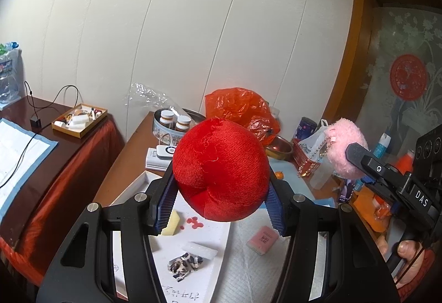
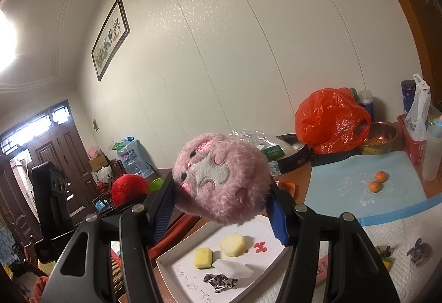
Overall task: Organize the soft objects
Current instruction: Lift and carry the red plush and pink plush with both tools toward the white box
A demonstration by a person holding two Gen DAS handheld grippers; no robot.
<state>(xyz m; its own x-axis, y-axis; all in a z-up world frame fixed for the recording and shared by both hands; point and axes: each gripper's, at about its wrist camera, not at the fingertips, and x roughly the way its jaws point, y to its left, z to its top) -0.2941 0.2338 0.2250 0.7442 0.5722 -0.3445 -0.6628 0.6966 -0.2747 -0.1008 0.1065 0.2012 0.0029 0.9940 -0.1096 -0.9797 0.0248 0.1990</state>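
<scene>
My left gripper is shut on a round red plush ball and holds it above the white tray. My right gripper is shut on a fluffy pink plush toy with an embroidered face, held above the same tray. The pink plush and right gripper show at the right of the left wrist view. The red ball shows at the left of the right wrist view. In the tray lie yellow sponges, a white foam piece and a patterned cloth.
A pink packet lies on the white quilted mat. An orange plastic bag, a metal bowl, a red basket and bottles crowd the table's back. Two small oranges sit on a blue mat.
</scene>
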